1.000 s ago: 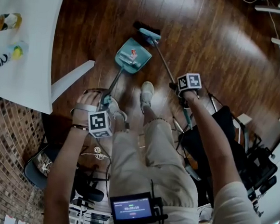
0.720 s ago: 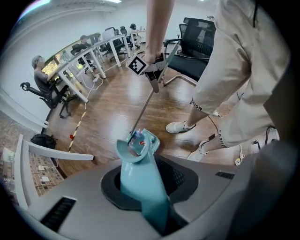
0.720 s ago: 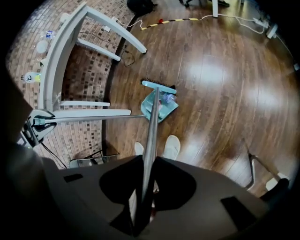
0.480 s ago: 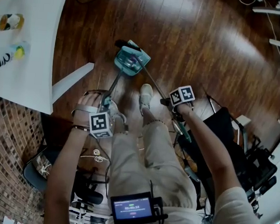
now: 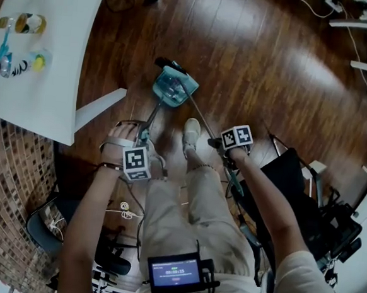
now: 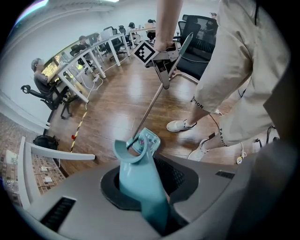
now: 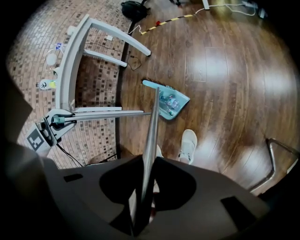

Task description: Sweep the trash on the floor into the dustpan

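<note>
The left gripper (image 6: 143, 199) points down and is clamped on the teal dustpan handle (image 6: 138, 173), which fills the space between its jaws. From there a thin stem goes down to the dustpan (image 5: 170, 88), which stands on the wooden floor (image 5: 272, 67) just ahead of the person's shoe (image 5: 191, 129). The right gripper (image 7: 140, 197) is closed around the broom pole (image 7: 151, 140), high up, far from the working end. The pole slopes down to the broom head (image 7: 157, 86), which lies along the open edge of the pan; whether it touches the pan I cannot tell. Some pale scraps (image 7: 169, 101) seem to lie inside the pan, and I see no loose trash near it, though small pieces would be too small to tell. In my judgement both tools are light. The pole is stiff and smooth, so it may turn in the jaws, and a lower grip would give more control. The pan is thin plastic that can slide or tip on this shiny floor, so holding the top handle upright is right. The scraps are light and can scatter.
</note>
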`<action>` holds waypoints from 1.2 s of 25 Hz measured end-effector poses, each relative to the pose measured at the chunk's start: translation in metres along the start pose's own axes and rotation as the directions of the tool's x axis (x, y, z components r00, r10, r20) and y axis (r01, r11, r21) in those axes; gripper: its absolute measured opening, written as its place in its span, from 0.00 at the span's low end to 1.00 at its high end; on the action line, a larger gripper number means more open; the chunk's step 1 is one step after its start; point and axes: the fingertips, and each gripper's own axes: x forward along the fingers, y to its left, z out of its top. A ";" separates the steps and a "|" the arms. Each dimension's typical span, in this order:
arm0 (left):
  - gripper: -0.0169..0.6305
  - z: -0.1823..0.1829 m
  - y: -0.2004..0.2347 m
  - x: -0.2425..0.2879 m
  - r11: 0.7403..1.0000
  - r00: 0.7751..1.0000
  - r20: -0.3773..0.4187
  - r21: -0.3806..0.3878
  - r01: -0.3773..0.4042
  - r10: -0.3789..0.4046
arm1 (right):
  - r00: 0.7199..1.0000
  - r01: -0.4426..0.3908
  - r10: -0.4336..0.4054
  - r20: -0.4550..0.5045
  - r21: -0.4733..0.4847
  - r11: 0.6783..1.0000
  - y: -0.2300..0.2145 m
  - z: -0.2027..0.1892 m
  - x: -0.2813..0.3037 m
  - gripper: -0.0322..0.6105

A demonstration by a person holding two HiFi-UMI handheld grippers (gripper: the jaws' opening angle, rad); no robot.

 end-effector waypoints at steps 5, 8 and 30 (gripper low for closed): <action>0.16 0.003 -0.003 -0.001 1.000 1.000 -0.013 -0.006 -0.006 0.006 | 1.000 -0.001 0.000 0.023 0.010 1.000 -0.001 0.002 0.001 0.21; 0.16 0.004 -0.005 -0.002 1.000 1.000 -0.010 -0.009 -0.019 0.019 | 0.999 -0.013 0.012 0.051 0.031 0.999 -0.001 -0.001 0.001 0.21; 0.41 -0.022 -0.011 -0.004 0.999 0.999 -0.032 0.022 -0.029 0.030 | 0.926 -0.101 -0.002 0.377 0.253 0.962 0.009 -0.067 0.003 0.21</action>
